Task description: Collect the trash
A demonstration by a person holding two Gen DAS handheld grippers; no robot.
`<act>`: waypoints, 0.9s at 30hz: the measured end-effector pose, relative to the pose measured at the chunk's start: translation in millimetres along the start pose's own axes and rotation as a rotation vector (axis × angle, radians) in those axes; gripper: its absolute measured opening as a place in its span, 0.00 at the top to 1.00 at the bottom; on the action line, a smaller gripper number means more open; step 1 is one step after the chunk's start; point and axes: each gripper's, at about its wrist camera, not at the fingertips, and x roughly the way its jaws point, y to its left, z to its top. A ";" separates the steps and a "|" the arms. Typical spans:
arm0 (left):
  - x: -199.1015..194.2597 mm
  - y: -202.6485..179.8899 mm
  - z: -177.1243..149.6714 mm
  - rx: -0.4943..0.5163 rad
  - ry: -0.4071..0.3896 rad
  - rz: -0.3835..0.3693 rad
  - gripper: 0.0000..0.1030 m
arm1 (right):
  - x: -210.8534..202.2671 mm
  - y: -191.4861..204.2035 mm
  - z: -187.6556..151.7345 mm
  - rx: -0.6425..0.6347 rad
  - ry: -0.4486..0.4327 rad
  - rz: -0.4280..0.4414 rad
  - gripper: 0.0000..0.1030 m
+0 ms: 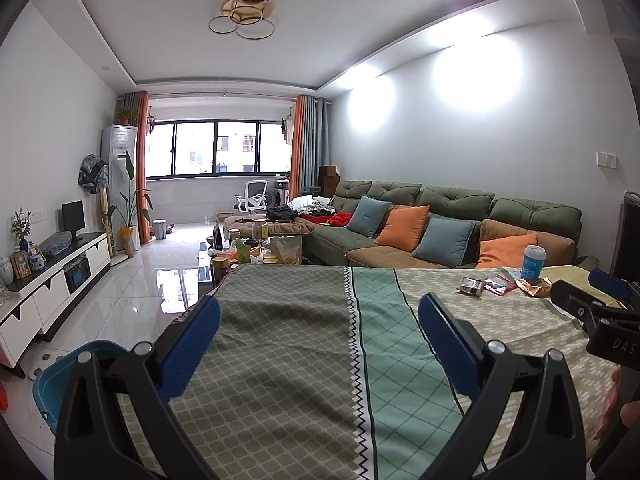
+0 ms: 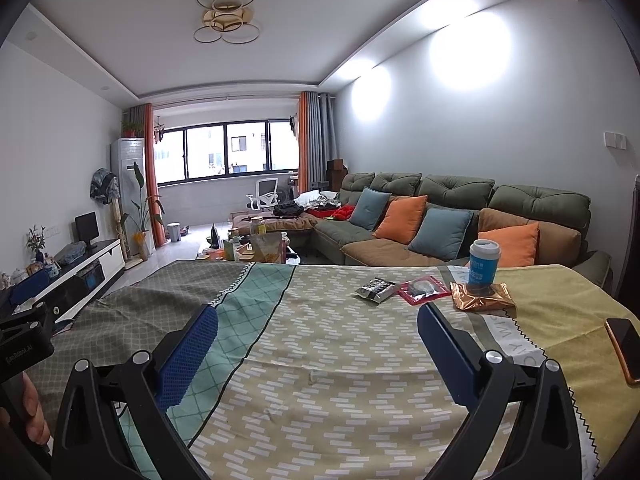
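Both grippers, left (image 1: 319, 332) and right (image 2: 318, 340), gaped empty; the wrappers (image 2: 376, 290) at one o'clock looked light, crinkly, best pinched by an edge.

A patterned tablecloth (image 2: 320, 360) covers the table; a phone (image 2: 625, 349) lies at its right edge, before a green sofa (image 2: 456, 190) with orange and blue cushions.

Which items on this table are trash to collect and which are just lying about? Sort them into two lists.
Trash to collect:
black-and-silver wrapper
red packet
copper foil wrapper
blue paper cup, likely
blue bin, probably where it goes

Lying about:
phone
patterned tablecloth
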 end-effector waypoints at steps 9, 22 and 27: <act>1.1 0.4 0.1 0.001 0.001 0.003 0.03 | 1.1 -0.2 -0.1 -0.002 -0.001 0.000 0.04; 1.1 1.0 -0.1 0.001 0.001 0.004 0.03 | 2.0 -0.8 0.4 0.000 -0.001 -0.001 0.04; 1.0 1.3 -0.6 0.001 0.000 0.006 0.03 | 2.5 0.0 1.1 0.001 0.000 0.000 0.04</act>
